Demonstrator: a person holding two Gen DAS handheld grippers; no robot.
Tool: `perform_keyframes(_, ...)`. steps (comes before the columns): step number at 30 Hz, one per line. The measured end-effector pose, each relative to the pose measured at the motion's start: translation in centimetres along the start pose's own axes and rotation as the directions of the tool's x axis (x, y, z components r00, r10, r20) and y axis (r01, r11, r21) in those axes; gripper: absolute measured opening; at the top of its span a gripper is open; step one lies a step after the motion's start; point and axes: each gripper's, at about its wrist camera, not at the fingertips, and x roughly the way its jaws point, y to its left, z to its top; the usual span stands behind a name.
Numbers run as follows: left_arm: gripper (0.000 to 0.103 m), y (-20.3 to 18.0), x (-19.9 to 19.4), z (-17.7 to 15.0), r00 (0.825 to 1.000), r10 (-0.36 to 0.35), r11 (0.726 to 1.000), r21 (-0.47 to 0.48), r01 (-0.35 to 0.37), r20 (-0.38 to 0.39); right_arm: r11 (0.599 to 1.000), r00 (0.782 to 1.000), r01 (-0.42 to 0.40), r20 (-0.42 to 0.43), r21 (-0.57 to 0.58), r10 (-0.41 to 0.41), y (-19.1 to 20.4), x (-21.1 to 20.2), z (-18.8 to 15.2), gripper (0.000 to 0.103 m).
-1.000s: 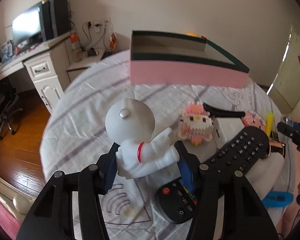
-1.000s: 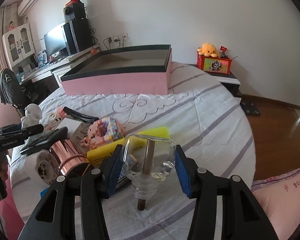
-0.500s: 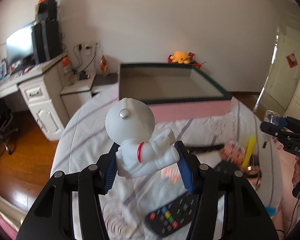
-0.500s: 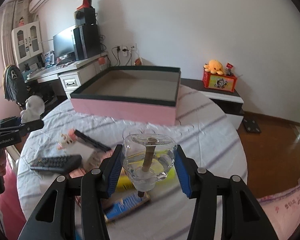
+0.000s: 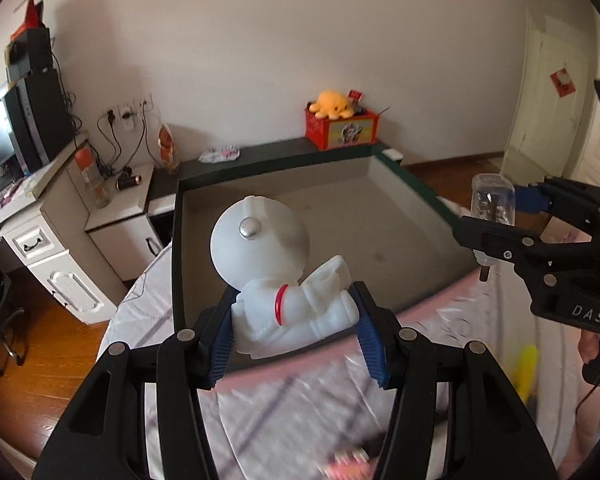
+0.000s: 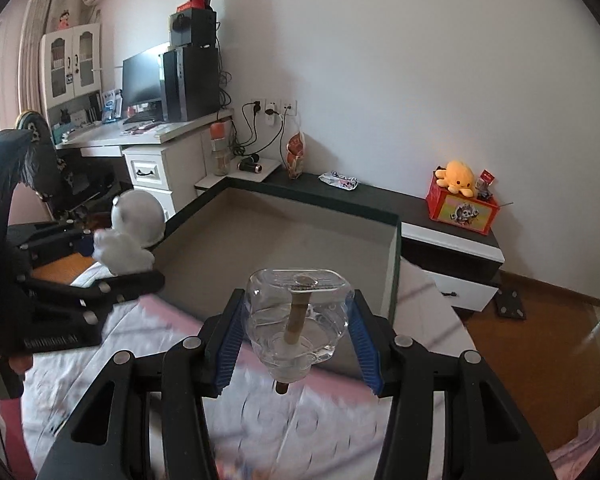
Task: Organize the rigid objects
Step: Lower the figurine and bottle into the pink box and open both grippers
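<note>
Your left gripper (image 5: 296, 336) pinched the white astronaut figurine (image 5: 278, 276) by its body between the blue pads, holding it above the near edge of the pink-sided box (image 5: 308, 216). Your right gripper (image 6: 298, 344) clamped the clear glass bottle (image 6: 298, 320) with a brown stick inside, raised over the box's near wall above the striped tablecloth (image 6: 260, 424).

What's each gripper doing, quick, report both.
Left gripper: shut on the white astronaut figurine.
Right gripper: shut on the clear glass bottle with a brown stick.
</note>
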Motion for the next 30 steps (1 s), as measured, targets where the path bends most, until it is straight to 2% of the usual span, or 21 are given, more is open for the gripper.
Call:
perform_keyframes(7, 0.055, 2.0, 5.4, 0.2, 0.994, 0.07, 0.997, -0.018, -0.072, -0.088, 0.999, 0.992, -0.035, -0.123, -0.002, 0.034, 0.7, 7.1, 0.5, 0.051)
perform_keyframes(11, 0.055, 2.3, 6.8, -0.4, 0.99, 0.07, 0.997, -0.013, -0.073, -0.121, 0.998, 0.984, -0.055, -0.173, -0.021, 0.051, 1.5, 9.6, -0.1, 0.051)
perform_keyframes(15, 0.056, 2.8, 6.7, -0.9, 0.992, 0.046, 0.998, -0.039, -0.05, -0.115, 0.998, 0.978, -0.068, -0.196, -0.011, 0.065, 1.3, 10.9, -0.2, 0.051)
perform_keyframes(21, 0.056, 3.2, 6.4, -1.1, 0.991, 0.081, 0.996, -0.034, -0.085, -0.111, 0.995, 0.972, -0.098, -0.211, 0.028, 0.101, 1.3, 11.8, -0.2, 0.051)
perform_keyframes(23, 0.058, 3.3, 6.1, -1.1, 0.991, 0.088, 0.995, -0.034, -0.092, -0.102, 0.995, 0.973, -0.098, -0.206, 0.036, 0.103, 1.2, 11.7, -0.3, 0.051)
perform_keyframes(26, 0.069, 3.4, 5.0, -1.3, 0.994, 0.077, 0.995, -0.057, -0.082, -0.077, 0.994, 0.976, -0.099, -0.19, 0.047, 0.106, 1.2, 10.9, -0.2, 0.052)
perform_keyframes(27, 0.077, 3.5, 4.3, -1.4, 0.995, 0.08, 0.994, -0.068, -0.084, -0.066, 0.994, 0.977, -0.099, -0.184, 0.049, 0.106, 1.3, 10.7, 0.0, 0.054)
perform_keyframes(29, 0.084, 3.7, 2.3, -1.7, 0.997, 0.079, 0.992, -0.092, -0.081, -0.025, 0.994, 0.982, -0.094, -0.158, 0.063, 0.103, 1.1, 9.6, 0.2, 0.064)
perform_keyframes(30, 0.09, 3.8, 1.4, -1.7, 0.997, 0.081, 0.991, -0.103, -0.081, -0.006, 0.993, 0.984, -0.096, -0.145, 0.071, 0.106, 1.1, 9.1, 0.3, 0.075)
